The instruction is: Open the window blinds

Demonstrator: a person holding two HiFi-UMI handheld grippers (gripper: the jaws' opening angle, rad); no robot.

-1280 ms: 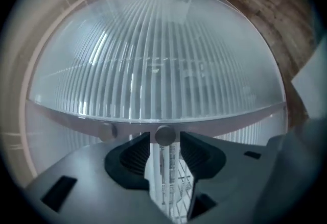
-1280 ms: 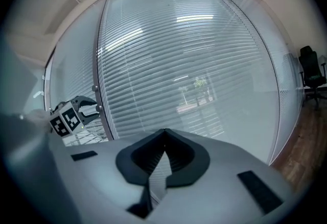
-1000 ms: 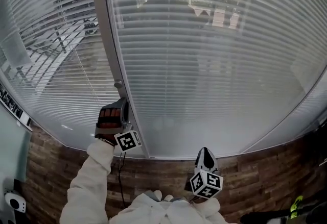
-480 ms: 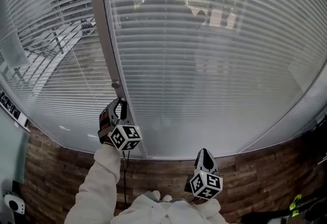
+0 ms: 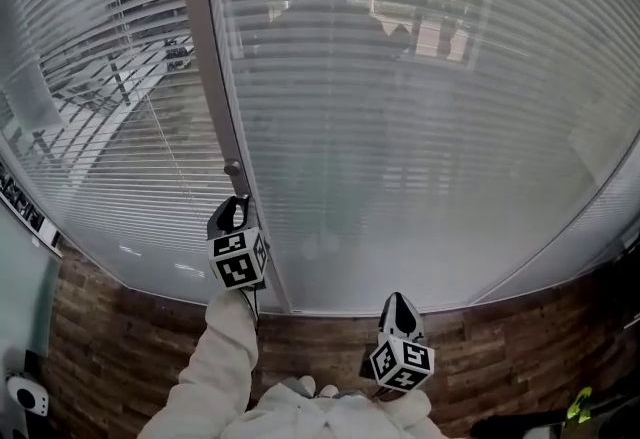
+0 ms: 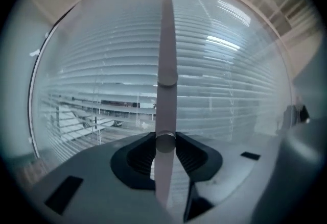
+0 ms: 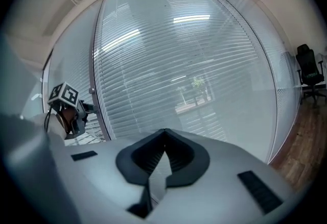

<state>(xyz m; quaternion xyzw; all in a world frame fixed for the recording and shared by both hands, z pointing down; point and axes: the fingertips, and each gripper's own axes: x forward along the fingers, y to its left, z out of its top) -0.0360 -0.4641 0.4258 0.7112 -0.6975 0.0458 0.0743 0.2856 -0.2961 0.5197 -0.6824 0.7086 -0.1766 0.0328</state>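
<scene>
1. Head view: my left tongs reach up to the grey post between the two panes, just below a small upper knob. My white sleeve runs up to them. My right tongs hang low, apart from the glass, in front of the plank wall. The blinds cover the right pane with their slats nearly flat. The left blinds let the outside show through.
2. Left gripper view: my left tongs are clamped on a round knob on the post, one jaw on each side. The upper knob sits higher on the post.
3. Right gripper view: my right tongs are pinched together at the tips, with nothing between them. They face the blinds. The left tongs are at the post. A chair stands far right.
</scene>
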